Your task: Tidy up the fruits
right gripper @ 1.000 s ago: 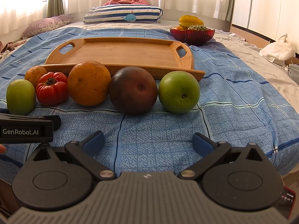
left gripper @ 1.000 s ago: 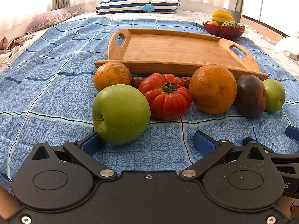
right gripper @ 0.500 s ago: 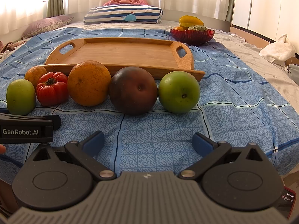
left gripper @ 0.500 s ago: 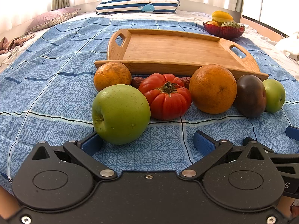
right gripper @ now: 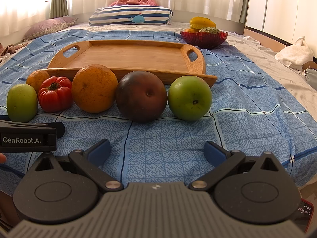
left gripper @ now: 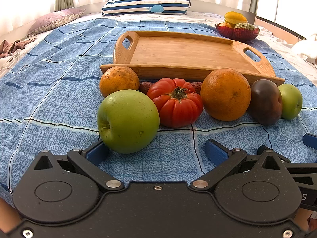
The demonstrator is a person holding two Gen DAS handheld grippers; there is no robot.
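Observation:
A row of fruit lies on the blue bedspread in front of an empty wooden tray (left gripper: 188,53) (right gripper: 128,56). From the left: a small orange (left gripper: 118,80), a big green apple (left gripper: 127,121) (right gripper: 21,102), a ribbed red tomato (left gripper: 176,103) (right gripper: 55,94), a large orange (left gripper: 225,94) (right gripper: 94,88), a dark plum-like fruit (left gripper: 265,101) (right gripper: 141,96) and a small green apple (left gripper: 291,101) (right gripper: 190,97). My left gripper (left gripper: 156,151) is open, its left pad (left gripper: 97,152) just beside the big green apple. My right gripper (right gripper: 157,149) is open over bare cloth, short of the dark fruit.
A red bowl (right gripper: 204,36) of other fruit stands behind the tray on the right. A striped whale pillow (right gripper: 130,16) and a purple pillow (left gripper: 55,20) lie at the head of the bed. White cloth (right gripper: 295,52) sits off the right bed edge. Two brown dates (left gripper: 145,86) hide behind the tomato.

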